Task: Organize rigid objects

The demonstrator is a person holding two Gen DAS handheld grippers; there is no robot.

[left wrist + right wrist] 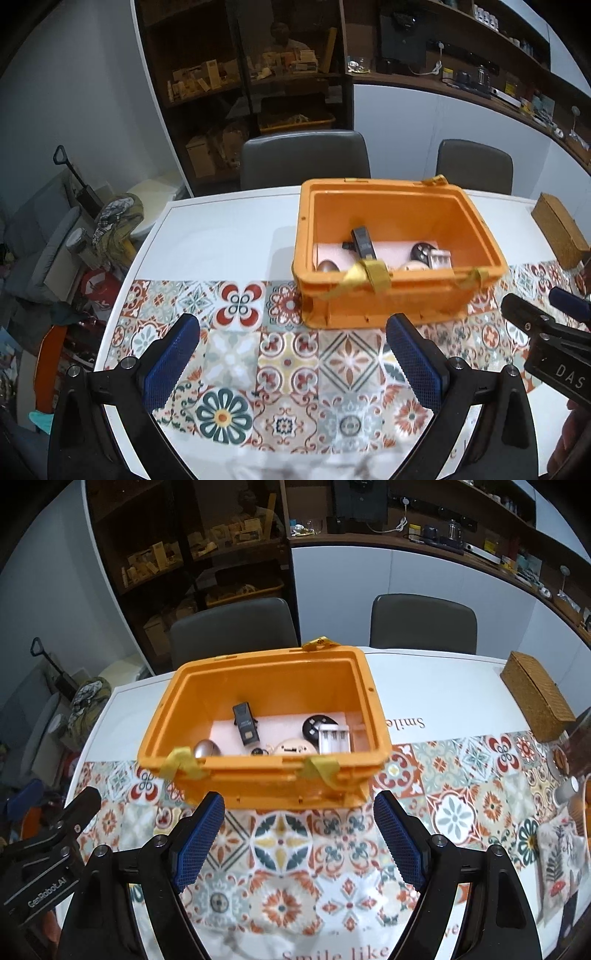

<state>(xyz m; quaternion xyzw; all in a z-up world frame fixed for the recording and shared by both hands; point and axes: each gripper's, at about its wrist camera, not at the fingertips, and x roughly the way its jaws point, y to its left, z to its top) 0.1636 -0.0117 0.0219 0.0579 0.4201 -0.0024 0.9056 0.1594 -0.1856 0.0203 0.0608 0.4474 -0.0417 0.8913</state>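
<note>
Left wrist view: orange crate (pixel 388 295) sits on the counter (pixel 221 229), long axis running left-right, open top up. Inside it lie a black device (pixel 245 725), a silver egg (pixel 207 748) and 1 battery holder (pixel 333 739). Both grippers, left (pixel 293 363) and right (pixel 299 843), hover near the crate, jaws wide, empty.

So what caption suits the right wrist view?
Open right tool above patterned tablecloth, facing orange plastic crate holding small gadgets.

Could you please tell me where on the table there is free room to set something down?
Free: tablecloth between the orange crate and both grippers, and white tabletop left of the crate. Crowded: the right edge near the wicker box.
</note>
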